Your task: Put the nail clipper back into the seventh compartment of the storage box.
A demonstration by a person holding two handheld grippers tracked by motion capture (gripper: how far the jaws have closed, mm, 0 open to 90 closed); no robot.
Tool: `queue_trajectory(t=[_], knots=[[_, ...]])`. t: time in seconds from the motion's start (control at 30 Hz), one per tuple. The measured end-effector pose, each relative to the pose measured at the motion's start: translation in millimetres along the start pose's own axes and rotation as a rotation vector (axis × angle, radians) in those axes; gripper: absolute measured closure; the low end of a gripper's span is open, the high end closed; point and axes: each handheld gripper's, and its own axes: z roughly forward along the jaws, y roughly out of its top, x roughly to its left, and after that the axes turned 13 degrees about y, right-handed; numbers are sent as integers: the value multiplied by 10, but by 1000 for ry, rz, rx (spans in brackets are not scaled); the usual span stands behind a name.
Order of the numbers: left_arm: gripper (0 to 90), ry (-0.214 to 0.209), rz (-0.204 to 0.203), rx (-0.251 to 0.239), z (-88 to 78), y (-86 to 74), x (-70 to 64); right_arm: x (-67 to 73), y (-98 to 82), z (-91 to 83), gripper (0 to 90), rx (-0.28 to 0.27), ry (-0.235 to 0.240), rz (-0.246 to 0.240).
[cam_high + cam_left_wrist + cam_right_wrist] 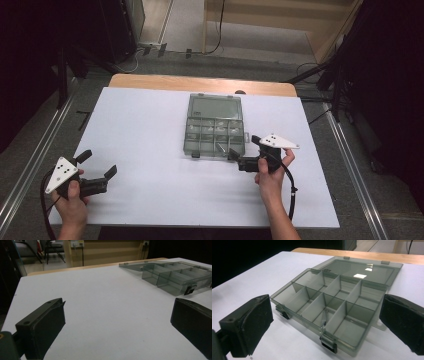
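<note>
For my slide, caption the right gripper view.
Open right gripper faces a smoky clear compartment box, its lid laid back flat on the white table.

Black grippers with dotted grey three-cornered plates, black fingers, trailing black cables

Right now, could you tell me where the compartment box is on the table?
In the high view, the open compartment box lies right of the white table centre, just beyond the right gripper.

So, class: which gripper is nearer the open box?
Right. The right gripper sits at the box's front right corner; the left gripper is far off, near the table's front left.
</note>
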Motion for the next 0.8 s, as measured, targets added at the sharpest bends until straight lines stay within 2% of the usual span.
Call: queue_trajectory(t=[0.2,0.37,0.63,0.8], knots=[[0,0,0,1,0,0,-2,-42,-38,-107,0,-12,-18,5],[0,2,-1,0,-3,-1,-3,-66,-100,-218,0,-25,-32,-17],[0,2,0,0,-4,-1,-2,-111,-184,-392,0,-51,-53,-21],[0,2,-1,0,-4,-1,-4,-134,-250,-466,0,-46,-64,-23]])
